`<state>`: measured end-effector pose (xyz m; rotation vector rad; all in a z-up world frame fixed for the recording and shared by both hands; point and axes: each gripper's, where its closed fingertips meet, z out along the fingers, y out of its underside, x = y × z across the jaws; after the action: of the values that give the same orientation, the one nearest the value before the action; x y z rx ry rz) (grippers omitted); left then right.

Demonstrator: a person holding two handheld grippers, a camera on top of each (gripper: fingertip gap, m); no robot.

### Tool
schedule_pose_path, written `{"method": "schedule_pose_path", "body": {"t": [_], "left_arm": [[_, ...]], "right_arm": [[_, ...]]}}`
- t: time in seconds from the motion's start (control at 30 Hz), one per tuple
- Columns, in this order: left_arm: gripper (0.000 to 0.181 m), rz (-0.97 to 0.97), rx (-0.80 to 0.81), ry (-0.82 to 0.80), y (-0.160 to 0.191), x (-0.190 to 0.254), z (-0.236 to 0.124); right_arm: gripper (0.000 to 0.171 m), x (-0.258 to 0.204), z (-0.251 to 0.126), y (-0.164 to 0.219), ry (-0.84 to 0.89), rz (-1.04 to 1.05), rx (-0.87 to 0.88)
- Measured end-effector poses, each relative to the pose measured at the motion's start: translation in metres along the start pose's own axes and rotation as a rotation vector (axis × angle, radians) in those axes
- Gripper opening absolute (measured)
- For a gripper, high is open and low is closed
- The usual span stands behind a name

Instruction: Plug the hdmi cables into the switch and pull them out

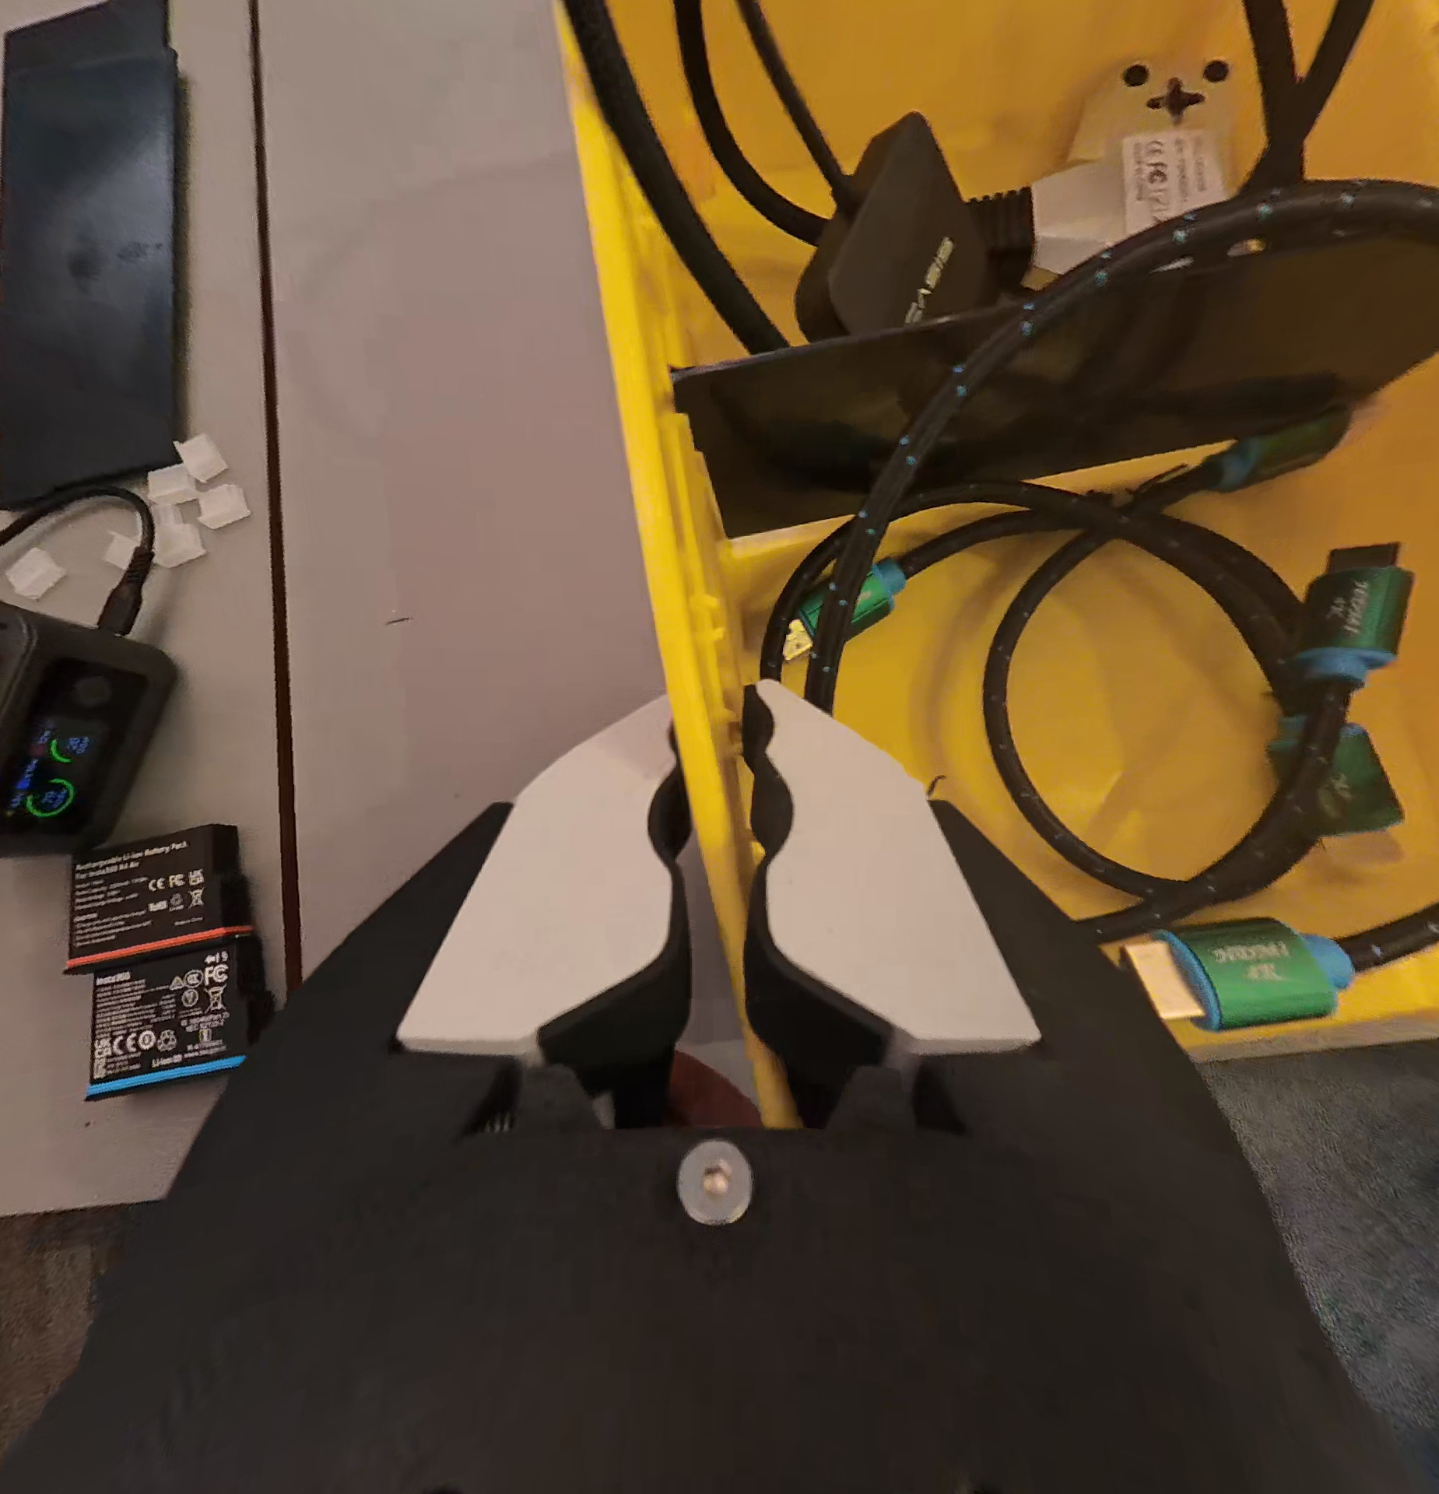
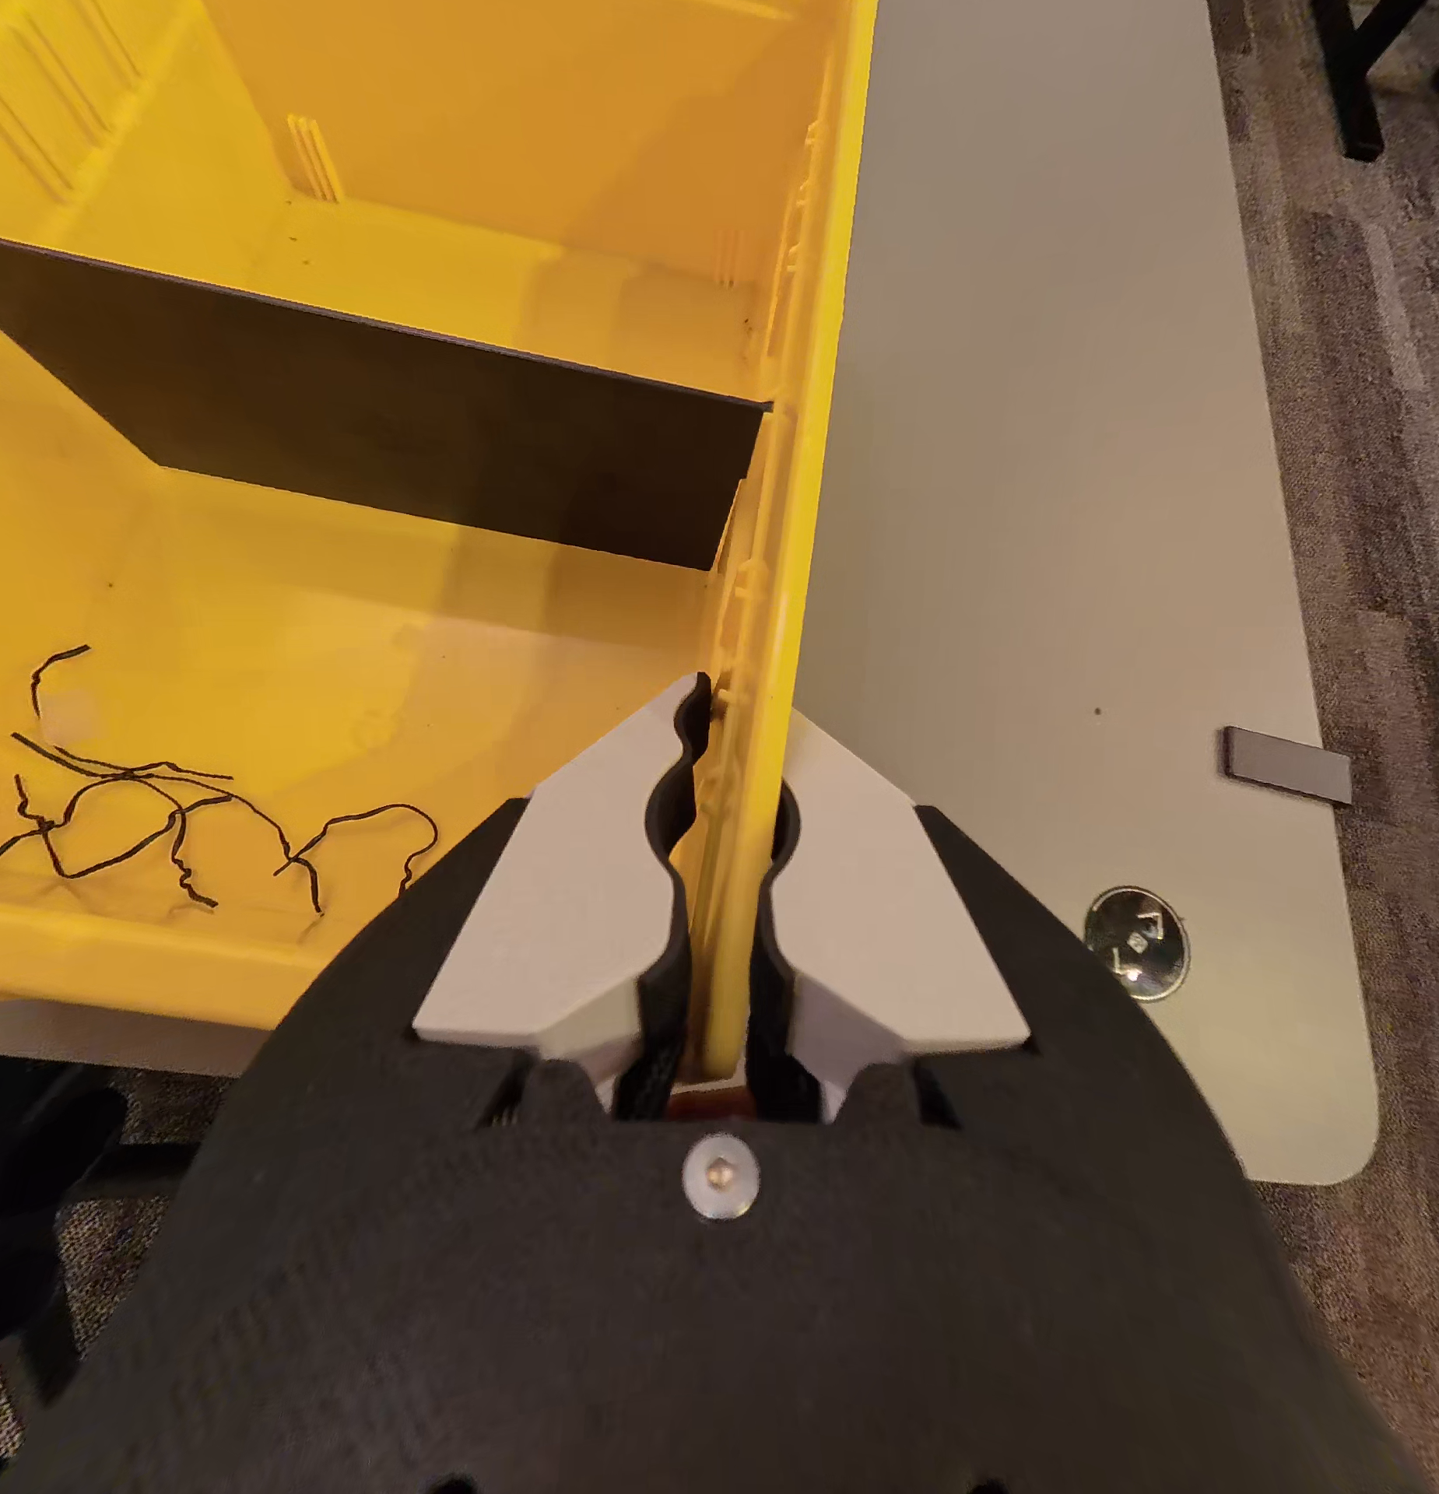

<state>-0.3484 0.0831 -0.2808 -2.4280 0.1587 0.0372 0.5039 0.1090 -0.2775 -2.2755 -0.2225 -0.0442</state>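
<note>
Several black braided HDMI cables (image 1: 999, 728) with green plugs (image 1: 1241, 974) lie coiled in a yellow bin (image 1: 635, 323). A black box-shaped device (image 1: 894, 234), apparently the switch, lies behind a black divider (image 1: 1023, 388) with cables attached. My left gripper (image 1: 712, 703) straddles the bin's left wall and is shut on it. My right gripper (image 2: 748, 703) is shut on the bin's right wall (image 2: 829, 323). Neither gripper touches a cable.
On the grey table left of the bin are a battery charger (image 1: 53, 719), two batteries (image 1: 162, 954), a flat black box (image 1: 85, 267) and small white caps (image 1: 190, 493). Loose black threads (image 2: 174, 816) lie in the bin. A metal disc (image 2: 1136, 942) is by the table's right edge. About 85 centimetres separates my left fingertips from my right. The metal disc (image 2: 1136, 942) is about 15 centimetres from my right fingertips.
</note>
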Motion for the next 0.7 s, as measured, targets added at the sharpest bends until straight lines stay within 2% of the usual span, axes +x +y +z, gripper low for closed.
{"method": "schedule_pose_path", "body": {"t": [0.13, 0.4, 0.57, 0.63, 0.7], "left_arm": [[0.006, -0.001, 0.004, -0.044, 0.003, -0.017, -0.001], [0.006, 0.045, 0.011, 0.050, 0.006, -0.039, 0.000], [0.008, 0.076, 0.027, 0.052, 0.005, -0.043, 0.000], [0.022, 0.072, 0.036, 0.020, 0.005, -0.047, -0.002], [0.039, 0.066, 0.061, -0.003, 0.002, -0.051, -0.009]], "right_arm": [[0.004, 0.014, 0.000, 0.002, 0.007, 0.006, -0.003], [0.004, 0.027, 0.003, 0.003, -0.031, -0.009, -0.018], [0.006, 0.030, 0.003, 0.003, -0.015, -0.005, -0.016], [0.033, 0.035, 0.001, 0.003, 0.017, 0.008, -0.006], [0.043, 0.042, -0.007, -0.003, 0.055, 0.029, 0.044]]}}
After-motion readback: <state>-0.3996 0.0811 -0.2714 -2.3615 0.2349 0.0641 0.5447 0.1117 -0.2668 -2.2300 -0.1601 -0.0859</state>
